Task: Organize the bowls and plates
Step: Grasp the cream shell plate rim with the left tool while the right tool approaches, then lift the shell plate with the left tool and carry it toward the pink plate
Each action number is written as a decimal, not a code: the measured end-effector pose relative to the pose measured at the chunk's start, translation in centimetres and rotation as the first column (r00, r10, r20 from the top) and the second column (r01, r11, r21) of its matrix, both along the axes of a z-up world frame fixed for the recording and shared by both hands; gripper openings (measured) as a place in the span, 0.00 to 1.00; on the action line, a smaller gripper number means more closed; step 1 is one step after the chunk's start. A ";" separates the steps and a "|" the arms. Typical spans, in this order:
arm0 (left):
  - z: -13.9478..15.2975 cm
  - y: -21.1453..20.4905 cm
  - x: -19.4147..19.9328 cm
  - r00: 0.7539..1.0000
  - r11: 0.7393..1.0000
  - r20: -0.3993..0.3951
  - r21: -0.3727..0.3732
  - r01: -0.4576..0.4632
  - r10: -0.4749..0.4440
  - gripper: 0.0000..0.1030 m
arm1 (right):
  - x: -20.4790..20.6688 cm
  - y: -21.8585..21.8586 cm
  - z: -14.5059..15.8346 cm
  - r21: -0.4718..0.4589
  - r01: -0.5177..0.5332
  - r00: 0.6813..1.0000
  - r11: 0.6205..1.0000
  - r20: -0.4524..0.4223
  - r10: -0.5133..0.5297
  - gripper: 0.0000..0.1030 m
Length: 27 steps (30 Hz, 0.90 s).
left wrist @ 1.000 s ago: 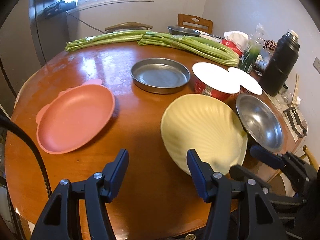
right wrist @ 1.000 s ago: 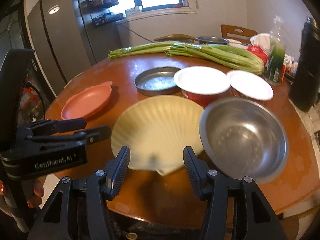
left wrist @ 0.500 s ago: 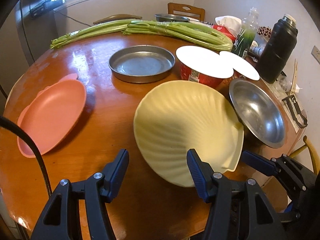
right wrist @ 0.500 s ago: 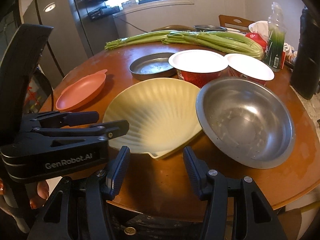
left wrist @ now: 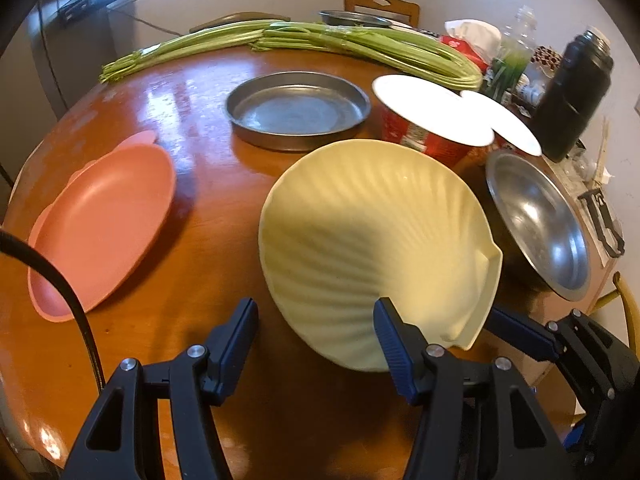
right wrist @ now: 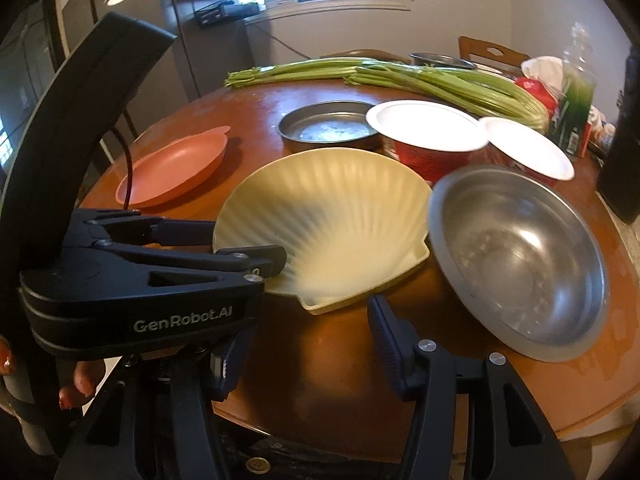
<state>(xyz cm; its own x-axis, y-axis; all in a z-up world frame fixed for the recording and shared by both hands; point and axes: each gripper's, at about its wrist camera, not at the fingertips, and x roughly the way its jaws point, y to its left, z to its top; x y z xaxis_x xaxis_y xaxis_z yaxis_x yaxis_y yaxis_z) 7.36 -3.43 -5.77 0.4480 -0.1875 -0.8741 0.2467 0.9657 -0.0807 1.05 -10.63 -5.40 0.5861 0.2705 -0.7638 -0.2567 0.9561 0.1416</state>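
dishware, unsorted: yellow shell plate (left wrist: 376, 236) at near table edge, steel bowl (right wrist: 516, 256) touching its right side, pink plate (left wrist: 100, 224) left, steel pan (left wrist: 296, 110) behind; nothing stacked yet, judging by layout. left gripper (left wrist: 316, 332) spread open around shell plate's near rim; right gripper (right wrist: 308, 332) open, empty. surface: round glossy wooden table (left wrist: 200, 216), celery (left wrist: 304, 42) at back. room: window, chair.
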 end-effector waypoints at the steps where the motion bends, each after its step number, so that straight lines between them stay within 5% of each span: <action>1: 0.1 0.2 0.1 1.000 1.000 -0.001 -0.001 -0.005 0.005 0.58 | 0.1 0.4 0.0 -0.003 -0.011 1.000 1.000 0.001 0.011 0.56; 11: 0.1 3.2 0.9 0.998 0.998 0.002 0.002 -0.063 0.063 0.58 | 0.4 2.7 -0.2 0.012 -0.099 0.995 0.995 -0.010 0.099 0.56; 27: 0.2 4.4 1.2 0.998 0.998 0.011 -0.011 -0.056 0.056 0.60 | 2.9 -1.5 0.4 0.145 0.094 0.995 0.985 -0.058 -0.086 0.61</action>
